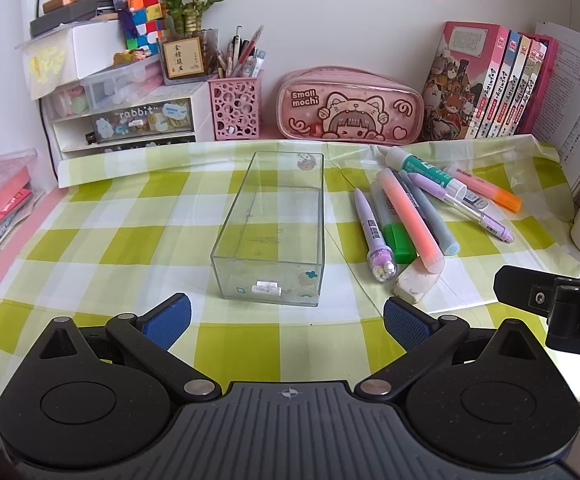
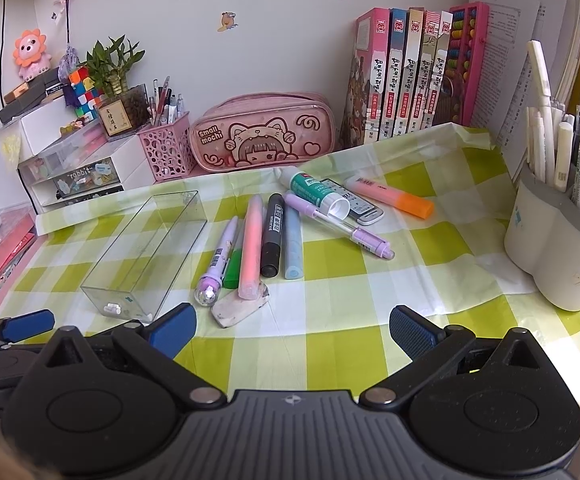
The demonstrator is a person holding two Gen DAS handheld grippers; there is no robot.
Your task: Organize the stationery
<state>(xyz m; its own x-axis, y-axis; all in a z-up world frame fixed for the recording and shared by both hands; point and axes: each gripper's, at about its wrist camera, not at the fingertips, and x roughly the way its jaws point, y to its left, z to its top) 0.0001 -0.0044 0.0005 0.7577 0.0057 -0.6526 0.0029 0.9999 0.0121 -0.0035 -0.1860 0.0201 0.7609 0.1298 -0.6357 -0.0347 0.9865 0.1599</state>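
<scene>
- I am holding the left gripper (image 1: pixel 286 322) with jaws wide apart and nothing between them, facing the near end of the clear plastic box (image 1: pixel 274 228).
- I am holding the right gripper (image 2: pixel 292 330) spread apart too, carrying nothing, just near of the white eraser (image 2: pixel 239 307).
- The box is sitting bare; I judge nothing is sorted yet.
- The pink highlighter (image 2: pixel 250 246), black marker (image 2: pixel 273 235), purple pen (image 2: pixel 216 264) and glue stick (image 2: pixel 314 192) are lying loose right of the box, all waiting.

Clear glossy plastic box (image 1: pixel 274 228), shiny checked plastic tablecloth (image 1: pixel 130 240), smudged matt eraser (image 2: pixel 239 306)
</scene>
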